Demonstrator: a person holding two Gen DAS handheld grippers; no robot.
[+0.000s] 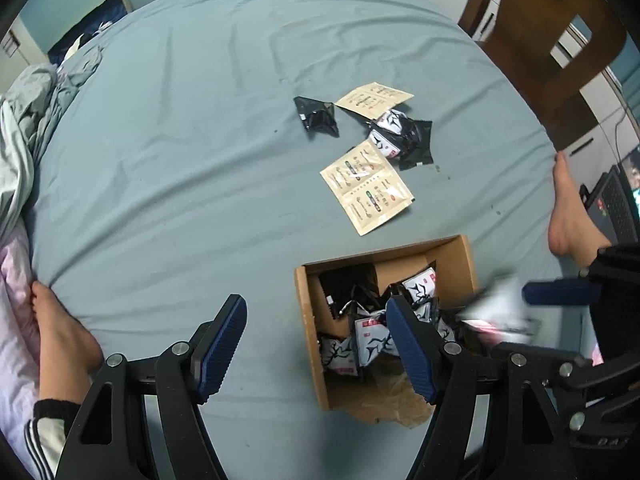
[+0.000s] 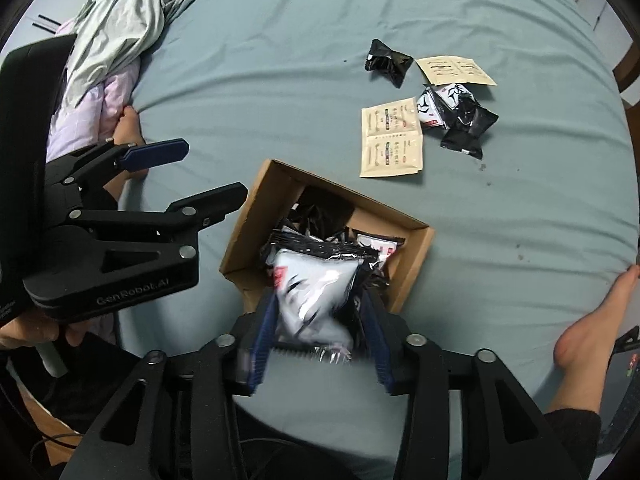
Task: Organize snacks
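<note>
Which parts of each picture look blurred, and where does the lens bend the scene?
Left wrist view: the white-and-black foil snack packet in the right tool is smeared by motion, while the open brown cardboard box stays sharp. Right wrist view: that packet is blurred too. In both views, the fisheye curves the grey-blue bedsheet and darkens the corners.

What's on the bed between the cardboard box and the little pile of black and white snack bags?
A tan double sachet lies flat on the sheet between the cardboard box and the pile of snack bags. Both views show it, the right wrist view most clearly.
</note>
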